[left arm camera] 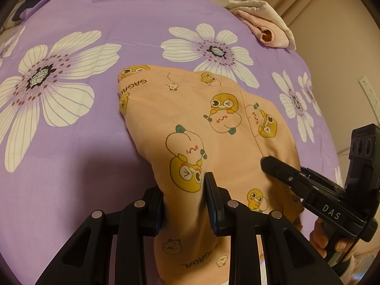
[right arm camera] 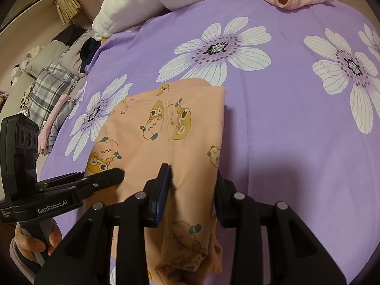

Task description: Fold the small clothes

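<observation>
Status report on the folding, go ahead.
Left gripper and right gripper both clamped on the near edge of the peach cartoon-print garment. Garment draped on the purple floral bedspread. Nothing in the way.

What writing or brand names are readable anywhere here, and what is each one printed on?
"GAGAGA": printed on the peach cartoon garment, near its far left edge and again, upside down, near the camera.
"DAS": on the body of the right tool.
"GenRobot.AI": on the body of the left tool.
Small print left of "GenRobot.AI": too small to read.
The flowered purple sheet: no text.
</observation>
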Motion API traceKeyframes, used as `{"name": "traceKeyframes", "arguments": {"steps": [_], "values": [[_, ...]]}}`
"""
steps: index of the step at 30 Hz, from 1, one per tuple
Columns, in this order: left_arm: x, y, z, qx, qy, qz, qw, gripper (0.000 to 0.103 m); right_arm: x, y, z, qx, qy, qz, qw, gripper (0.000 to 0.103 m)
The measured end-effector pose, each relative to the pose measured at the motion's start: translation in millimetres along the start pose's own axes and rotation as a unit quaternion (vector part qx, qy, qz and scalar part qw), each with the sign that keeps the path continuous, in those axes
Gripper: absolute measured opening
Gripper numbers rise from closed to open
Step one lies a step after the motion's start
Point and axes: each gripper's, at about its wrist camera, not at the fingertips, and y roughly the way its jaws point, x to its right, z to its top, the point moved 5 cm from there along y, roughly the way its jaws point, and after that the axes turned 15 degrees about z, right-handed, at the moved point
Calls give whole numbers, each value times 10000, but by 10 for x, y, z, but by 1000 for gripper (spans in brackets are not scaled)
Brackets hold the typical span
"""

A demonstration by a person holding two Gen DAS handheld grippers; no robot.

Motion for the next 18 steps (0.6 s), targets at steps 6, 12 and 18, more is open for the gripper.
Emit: {"name": "traceKeyframes", "arguments": {"steps": [6, 12, 18], "values": [[-47, 16, -7, -25, -52, 37, 10000, 33, 24, -15, -1, 10, 29, -13, 10000, 38], [-52, 7, -20, -21, -60, 46, 10000, 33, 29, -23, -9, 19, 46, -14, 10000, 38], [-47, 2, -26, -23, -63, 45, 10000, 33, 40, -25, -10, 18, 47, -7, 10000, 39]]}}
